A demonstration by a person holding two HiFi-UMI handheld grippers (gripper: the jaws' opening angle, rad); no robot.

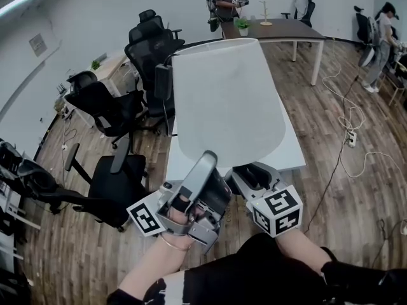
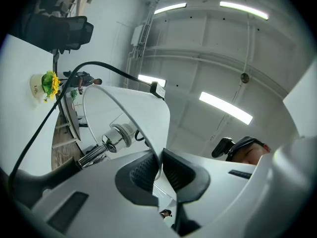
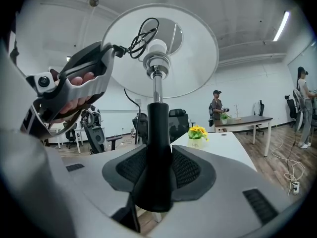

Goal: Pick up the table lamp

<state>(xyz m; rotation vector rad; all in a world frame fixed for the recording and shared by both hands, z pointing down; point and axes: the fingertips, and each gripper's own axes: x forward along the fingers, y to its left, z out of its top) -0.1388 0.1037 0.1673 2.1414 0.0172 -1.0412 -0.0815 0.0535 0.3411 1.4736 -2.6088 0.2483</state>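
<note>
The table lamp is lifted off the table, held by both grippers. Its white shade (image 1: 226, 100) fills the middle of the head view. My left gripper (image 1: 205, 161) is shut on the shade's lower rim; in the left gripper view the thin shade edge (image 2: 143, 113) sits pinched in the left gripper (image 2: 159, 170). The bulb socket (image 2: 119, 135) and the black cord (image 2: 99, 66) show inside the shade. My right gripper (image 1: 254, 178) is shut on the lamp's black stem (image 3: 157, 133), which stands upright in the right gripper (image 3: 159, 167) under the shade (image 3: 193, 48).
A white table (image 1: 289, 151) lies below the lamp, with a small pot of yellow flowers (image 3: 198, 134) on it. Black office chairs (image 1: 114, 110) stand to the left. A dark table (image 1: 286, 27) and people are at the back. Cables (image 1: 350, 138) trail over the wooden floor at right.
</note>
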